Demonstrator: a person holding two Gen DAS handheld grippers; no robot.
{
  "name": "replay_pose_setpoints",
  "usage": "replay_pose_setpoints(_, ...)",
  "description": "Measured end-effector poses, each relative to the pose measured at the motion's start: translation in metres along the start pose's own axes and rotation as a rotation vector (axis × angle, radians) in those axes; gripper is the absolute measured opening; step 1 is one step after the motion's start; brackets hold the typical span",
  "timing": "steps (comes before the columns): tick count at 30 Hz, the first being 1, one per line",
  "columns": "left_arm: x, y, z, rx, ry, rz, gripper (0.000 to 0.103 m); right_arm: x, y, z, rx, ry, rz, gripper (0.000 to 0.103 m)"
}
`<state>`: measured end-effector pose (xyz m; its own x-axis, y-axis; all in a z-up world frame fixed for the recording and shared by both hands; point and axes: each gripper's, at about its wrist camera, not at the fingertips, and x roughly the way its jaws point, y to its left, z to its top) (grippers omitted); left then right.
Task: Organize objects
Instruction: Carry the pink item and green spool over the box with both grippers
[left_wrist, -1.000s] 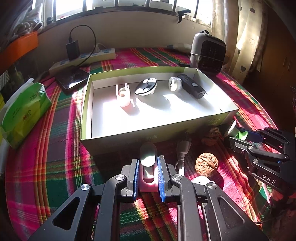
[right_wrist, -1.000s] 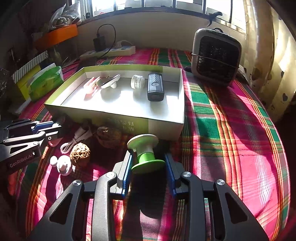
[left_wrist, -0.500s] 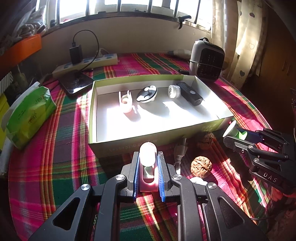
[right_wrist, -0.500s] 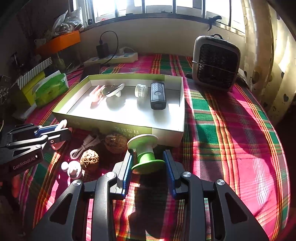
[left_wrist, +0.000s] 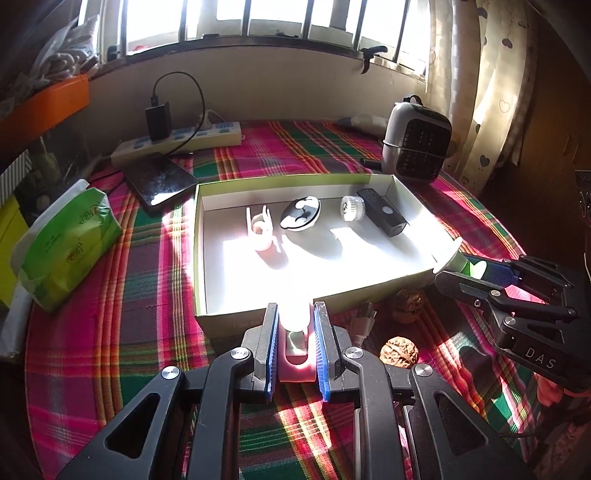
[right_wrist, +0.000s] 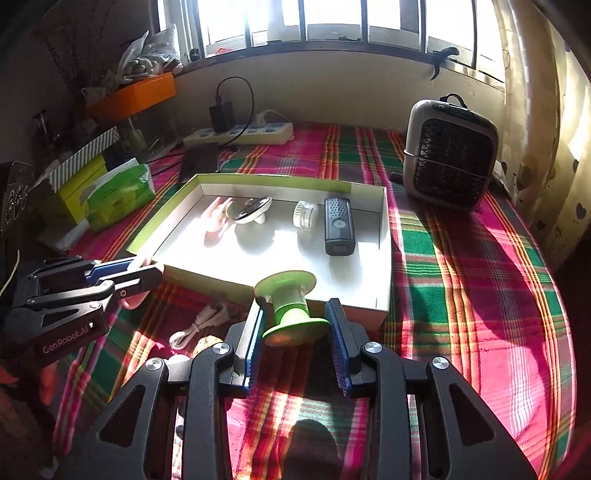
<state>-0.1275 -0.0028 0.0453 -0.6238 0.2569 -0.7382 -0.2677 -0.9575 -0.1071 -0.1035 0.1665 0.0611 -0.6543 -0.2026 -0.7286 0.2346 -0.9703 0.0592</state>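
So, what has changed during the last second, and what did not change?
Both grippers rose toward the box, each keeping its load: the left gripper holds the pink object, the right gripper the green spool. Nothing was released. The four items in the box and both walnuts stayed put.

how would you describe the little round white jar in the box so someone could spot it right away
Start at the shallow white box with green edges in the middle of the plaid cloth. Four things stand in a row along its far side; the small round white jar is third from the left, lying on its side beside the black remote. It is the smallest of the four, and the only drum-shaped one.
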Motion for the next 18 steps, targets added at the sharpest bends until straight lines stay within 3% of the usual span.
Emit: replay_pose_setpoints(18, 0.017, 0.021, 0.027, -0.046, 0.001, 0.004, 0.016, 0.030, 0.022, 0.033, -0.052, 0.024, 0.027, 0.034)
